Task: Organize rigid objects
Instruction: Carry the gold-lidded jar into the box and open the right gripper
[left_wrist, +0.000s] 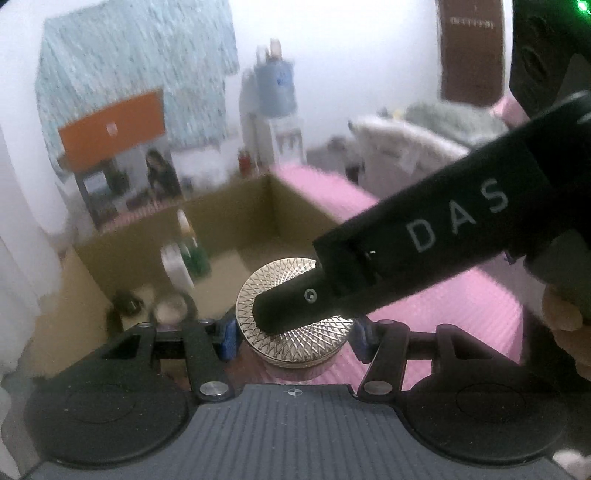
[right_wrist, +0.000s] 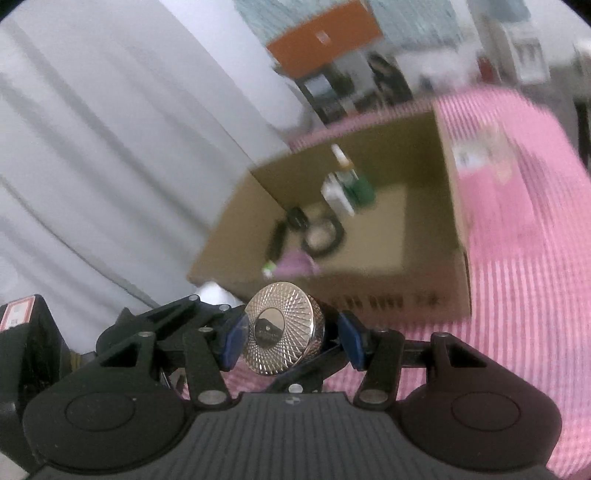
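Both claws clamping jar, box-facing.

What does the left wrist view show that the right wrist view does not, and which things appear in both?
Only the left wrist view shows the other gripper's black finger lying across the jar's gold lid and a water dispenser. Only the right wrist view shows the lid's dark centre and grey curtain. Both show the jar between blue pads, the cardboard box with bottles inside, and the pink cloth.

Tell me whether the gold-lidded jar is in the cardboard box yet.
Out. The gold-lidded jar sits between both grippers' blue pads, in front of the cardboard box.
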